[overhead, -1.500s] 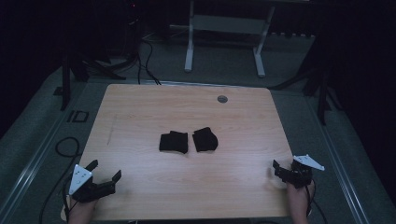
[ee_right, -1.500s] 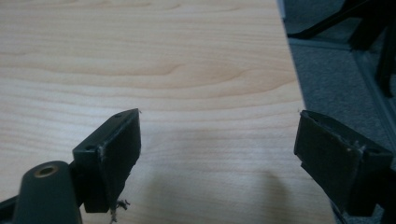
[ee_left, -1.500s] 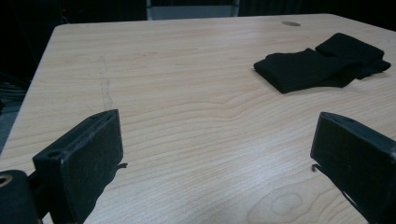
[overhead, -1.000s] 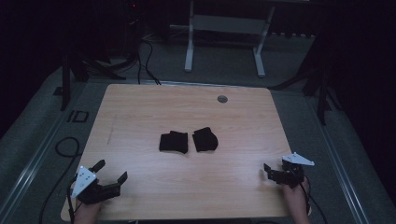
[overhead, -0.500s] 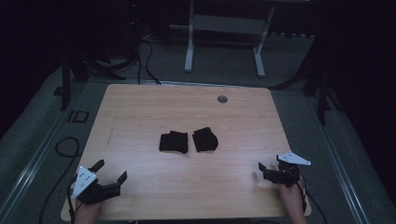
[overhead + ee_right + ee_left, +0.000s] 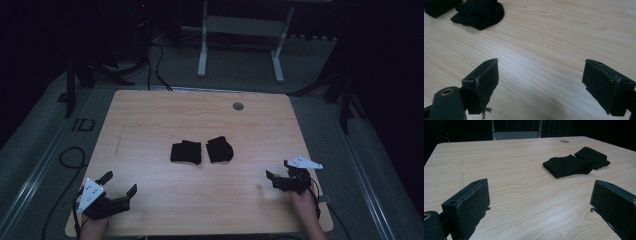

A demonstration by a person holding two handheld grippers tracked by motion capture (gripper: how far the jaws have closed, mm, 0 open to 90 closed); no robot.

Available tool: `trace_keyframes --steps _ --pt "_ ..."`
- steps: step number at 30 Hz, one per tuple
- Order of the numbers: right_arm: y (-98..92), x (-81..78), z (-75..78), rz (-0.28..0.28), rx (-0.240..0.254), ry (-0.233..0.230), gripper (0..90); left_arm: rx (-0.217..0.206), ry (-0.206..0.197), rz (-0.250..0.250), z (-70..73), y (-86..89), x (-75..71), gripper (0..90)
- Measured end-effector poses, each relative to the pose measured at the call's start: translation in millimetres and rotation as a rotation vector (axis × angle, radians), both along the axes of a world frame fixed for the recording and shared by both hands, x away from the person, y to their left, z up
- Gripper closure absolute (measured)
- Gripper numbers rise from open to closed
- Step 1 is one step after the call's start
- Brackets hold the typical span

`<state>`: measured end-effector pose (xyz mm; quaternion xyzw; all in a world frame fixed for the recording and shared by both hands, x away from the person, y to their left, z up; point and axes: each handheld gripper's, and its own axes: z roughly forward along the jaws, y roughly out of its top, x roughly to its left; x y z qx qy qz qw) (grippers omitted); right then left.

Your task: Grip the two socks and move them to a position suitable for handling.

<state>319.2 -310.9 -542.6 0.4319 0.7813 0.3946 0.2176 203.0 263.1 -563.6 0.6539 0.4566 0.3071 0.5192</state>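
The left gripper (image 6: 120,186) sits at the table's (image 6: 150,115) near-left corner, jaws spread and empty. Mid-table lie two folded black cloths, the left cloth (image 6: 186,152) just beside the right cloth (image 6: 219,149), both well apart from either gripper. The right gripper (image 6: 278,172), near the right edge, is likewise released and empty. This looks like the approach step; next, each gripper must reach inward to its nearer cloth.
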Motion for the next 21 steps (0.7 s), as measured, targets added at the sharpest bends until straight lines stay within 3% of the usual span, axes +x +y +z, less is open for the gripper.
trace_keyframes --steps 6,11,16,18,21 --pt "21.0 7.2 2.9 0.080 0.025 0.010 13.6 0.003 0.007 0.003 -0.1 -0.5 0.0 2.8" --pt "43.6 12.0 5.4 0.156 -0.025 0.007 13.4 0.004 0.011 -0.003 -0.5 -1.6 0.2 2.8" --pt "64.1 21.3 10.3 0.156 -0.033 0.009 13.3 0.018 0.009 -0.008 -0.5 -3.1 -0.1 2.8" --pt "71.6 26.6 13.6 0.153 -0.005 0.019 13.3 0.022 0.014 -0.015 -0.9 -3.9 0.4 2.8" --pt "84.6 34.4 17.9 0.164 -0.010 0.017 12.2 0.032 0.017 -0.025 -1.1 -5.3 0.7 2.8"
